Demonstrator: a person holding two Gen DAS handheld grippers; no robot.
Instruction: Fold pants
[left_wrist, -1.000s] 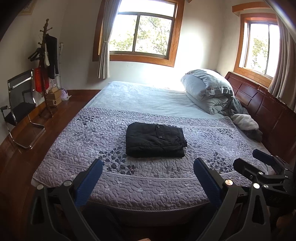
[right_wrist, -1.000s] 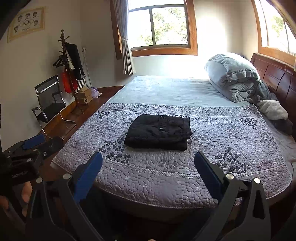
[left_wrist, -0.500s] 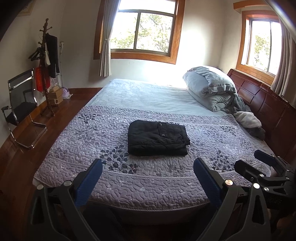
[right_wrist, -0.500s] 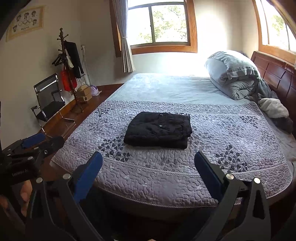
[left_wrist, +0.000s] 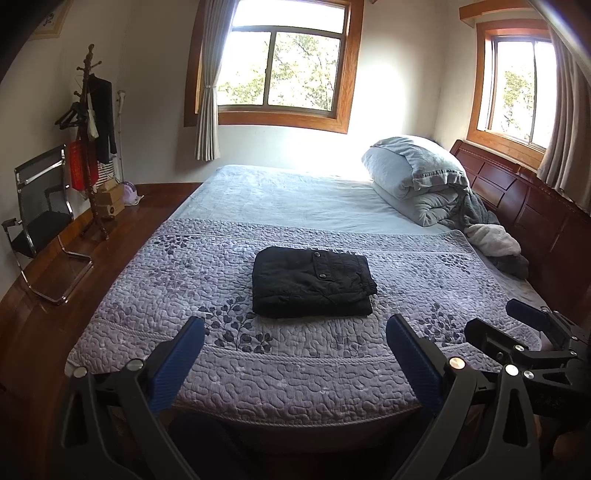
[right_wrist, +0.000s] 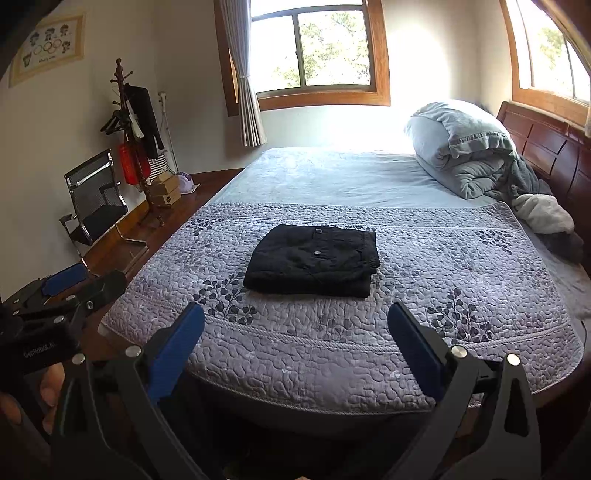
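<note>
Black pants (left_wrist: 312, 282) lie folded into a neat rectangle on the purple quilt (left_wrist: 258, 354) in the middle of the bed; they also show in the right wrist view (right_wrist: 314, 260). My left gripper (left_wrist: 295, 350) is open and empty, held back over the foot of the bed. My right gripper (right_wrist: 295, 343) is open and empty too, also short of the pants. The right gripper shows at the right edge of the left wrist view (left_wrist: 517, 332), and the left gripper at the left edge of the right wrist view (right_wrist: 70, 284).
A rolled grey duvet (left_wrist: 417, 177) and a wooden headboard (left_wrist: 524, 210) are at the bed's right. A black chair (left_wrist: 37, 218), a coat stand (left_wrist: 92, 147) and boxes stand on the wooden floor to the left. Windows are behind the bed.
Both grippers have drawn back and risen slightly from the bed, so the view tilts a little lower. The pants have not moved. Both stay open.
</note>
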